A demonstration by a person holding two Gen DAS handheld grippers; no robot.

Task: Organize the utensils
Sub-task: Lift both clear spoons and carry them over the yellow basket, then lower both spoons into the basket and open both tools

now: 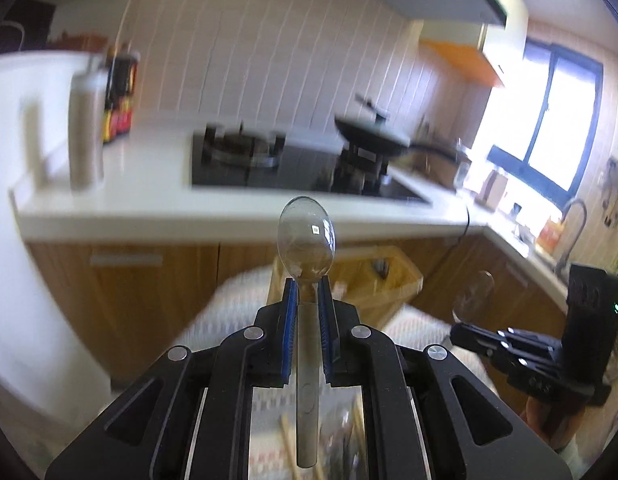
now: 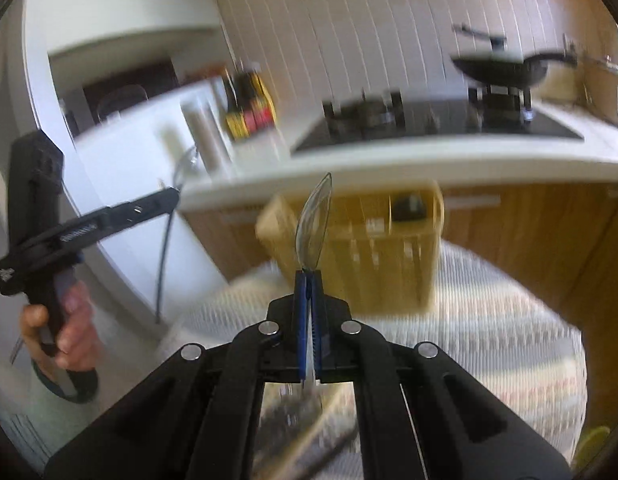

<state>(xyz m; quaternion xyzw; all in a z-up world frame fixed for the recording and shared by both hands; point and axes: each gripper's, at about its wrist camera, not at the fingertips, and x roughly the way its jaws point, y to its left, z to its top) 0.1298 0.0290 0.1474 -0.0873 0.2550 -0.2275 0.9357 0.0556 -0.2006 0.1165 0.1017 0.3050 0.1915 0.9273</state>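
Note:
My left gripper is shut on the handle of a clear plastic spoon, bowl up and facing the camera. My right gripper is shut on a second clear plastic spoon, seen edge-on and sticking up past the fingertips. Both are lifted above a patterned tablecloth. A yellow wooden utensil box with compartments stands on the cloth ahead. The right gripper with its spoon shows at the lower right of the left wrist view. The left gripper, in a hand, shows at the left of the right wrist view.
A white counter carries a gas hob with a black pan, sauce bottles and a pale cylinder. Wooden cabinets stand below it. More utensils lie blurred under the grippers. A sink tap is far right.

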